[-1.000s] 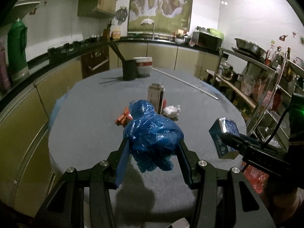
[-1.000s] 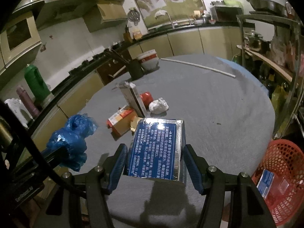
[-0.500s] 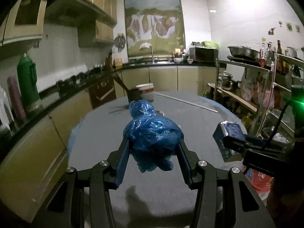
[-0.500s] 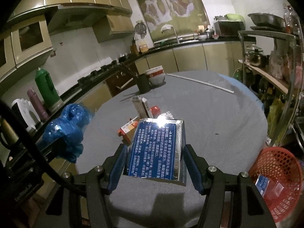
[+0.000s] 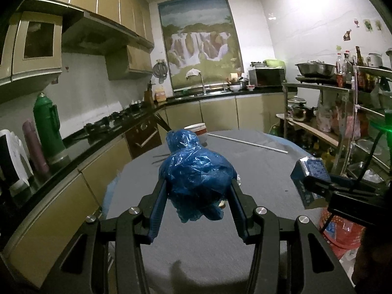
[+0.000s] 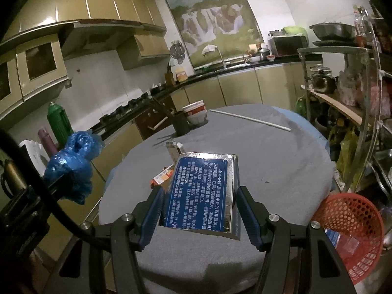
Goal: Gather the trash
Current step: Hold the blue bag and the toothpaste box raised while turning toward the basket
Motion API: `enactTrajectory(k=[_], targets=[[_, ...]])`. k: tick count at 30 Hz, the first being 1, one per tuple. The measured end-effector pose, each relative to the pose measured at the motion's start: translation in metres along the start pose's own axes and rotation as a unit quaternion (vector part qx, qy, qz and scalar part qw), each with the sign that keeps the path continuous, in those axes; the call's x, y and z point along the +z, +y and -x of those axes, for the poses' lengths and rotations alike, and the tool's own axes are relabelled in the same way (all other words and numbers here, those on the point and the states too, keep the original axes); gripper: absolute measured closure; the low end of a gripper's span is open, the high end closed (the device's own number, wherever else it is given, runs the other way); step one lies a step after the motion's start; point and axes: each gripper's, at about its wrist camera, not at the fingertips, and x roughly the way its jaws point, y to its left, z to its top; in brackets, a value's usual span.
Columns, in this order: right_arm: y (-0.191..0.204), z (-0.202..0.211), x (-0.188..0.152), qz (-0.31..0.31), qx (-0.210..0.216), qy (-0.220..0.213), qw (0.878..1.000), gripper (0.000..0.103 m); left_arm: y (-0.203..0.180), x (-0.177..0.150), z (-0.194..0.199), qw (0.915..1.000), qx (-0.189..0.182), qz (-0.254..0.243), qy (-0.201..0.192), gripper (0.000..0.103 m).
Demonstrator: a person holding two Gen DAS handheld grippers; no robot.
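Observation:
My left gripper (image 5: 197, 196) is shut on a crumpled blue plastic bag (image 5: 196, 174), held up above the grey round table (image 5: 220, 245). The same blue plastic bag (image 6: 73, 164) shows at the left of the right wrist view. My right gripper (image 6: 198, 203) is shut on a blue and silver box (image 6: 201, 193) printed with white text, also lifted over the table (image 6: 269, 161). That box (image 5: 310, 176) appears at the right of the left wrist view. More trash stays on the table: an upright small carton (image 6: 174, 150) and an orange packet (image 6: 160, 177), both partly hidden behind the box.
A red mesh basket (image 6: 352, 232) holding a wrapper stands low beside the table at the right. A dark cup with chopsticks (image 6: 180, 122), stacked bowls (image 6: 196, 114) and a white rod (image 6: 250, 120) lie at the table's far side. Kitchen counters run along the left; a metal shelf rack (image 6: 355, 98) is at the right.
Both grippers rose and tilted up with their loads, so the table trash dropped behind the bag and the box. Neither grip changed.

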Motion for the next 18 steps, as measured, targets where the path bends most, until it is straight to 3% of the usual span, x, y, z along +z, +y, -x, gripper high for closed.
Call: enactTrajectory(k=[18], targets=[[-0.004, 0.016, 0.004, -0.004, 0.018, -0.027, 0.999, 0.039, -0.010, 0.010, 0.017, 0.9991, 0.031, -0.014, -0.024, 0.052]])
